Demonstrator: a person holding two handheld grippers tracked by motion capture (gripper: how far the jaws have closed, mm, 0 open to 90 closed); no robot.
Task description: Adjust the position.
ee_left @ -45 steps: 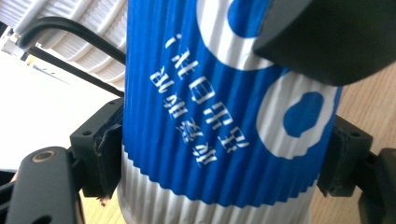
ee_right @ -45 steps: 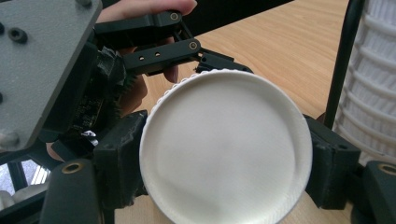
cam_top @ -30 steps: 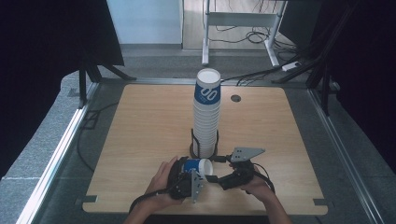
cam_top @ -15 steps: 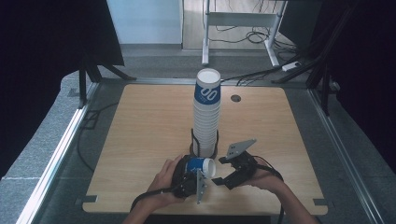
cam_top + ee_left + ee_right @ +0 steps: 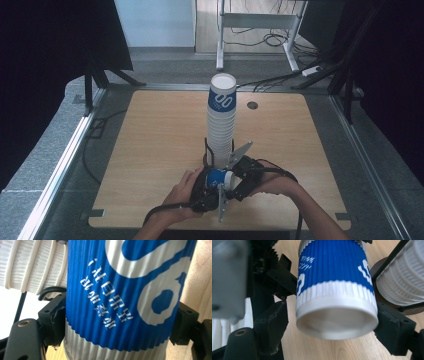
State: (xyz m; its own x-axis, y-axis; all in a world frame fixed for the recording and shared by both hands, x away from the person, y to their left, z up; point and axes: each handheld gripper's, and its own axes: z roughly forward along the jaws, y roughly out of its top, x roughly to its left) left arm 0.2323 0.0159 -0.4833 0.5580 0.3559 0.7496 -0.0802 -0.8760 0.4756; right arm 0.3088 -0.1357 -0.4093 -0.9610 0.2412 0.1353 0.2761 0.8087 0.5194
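Both grippers meet at a single blue-and-white paper cup [image 5: 218, 177] held just in front of the base of the tall cup stack [image 5: 220, 120], on the person's side of the table [image 5: 150, 150].

Left gripper [image 5: 207, 187]: jaws closed on the cup's ribbed wall. In the left gripper view the blue sleeve [image 5: 125, 297] sits between the two black jaws, each pressed against a side, so the grip is firm and the opening equals the cup's width.

Right gripper [image 5: 239, 181]: in the right gripper view its jaws stand either side of the cup's white base end [image 5: 337, 320]. The right-hand jaw appears to touch the rim of the base; the left-hand jaw shows a narrow gap. Whether this gripper has fully clamped cannot be determined.

Cup attitude: the cup lies on its side, clear of the table, long axis roughly level and running from the left gripper toward the right gripper. The closed base faces the right gripper's camera; the mouth points away from it.

Relation to the stack: the stack's holder rods [image 5: 387, 260] stand just beyond the cup, and the stack rises well above it.

Judgement: the coming move depends on that axis. The cup must be turned upright and raised to the stack's top; both hands are equally near, the left holding the body.
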